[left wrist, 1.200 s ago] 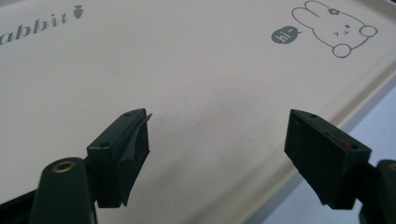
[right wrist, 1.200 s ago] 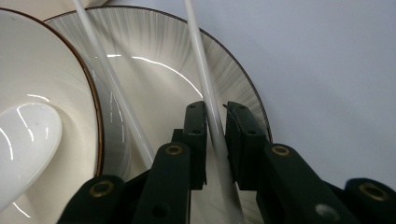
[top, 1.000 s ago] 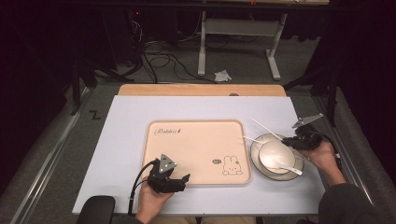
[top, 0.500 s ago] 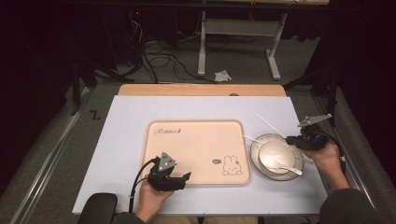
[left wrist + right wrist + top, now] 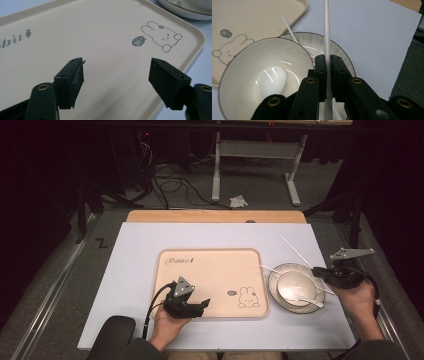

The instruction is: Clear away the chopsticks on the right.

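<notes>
White slender plastic chopstick [image 5: 326, 32]: clamped in right gripper [image 5: 328, 61], above white ceramic bowl [image 5: 242, 65]. Left gripper [image 5: 116, 68]: open, empty, over beige tray [image 5: 75, 30].

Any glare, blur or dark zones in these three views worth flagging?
High view: table evenly lit, surroundings nearly black, detail soft. Left gripper view: tray sharp enough to read the print, near jaws slightly soft, no glare. Right gripper view: bright reflections inside the bowl around the spoon; white chopstick nearly blown out, jaws soft up close.
</notes>
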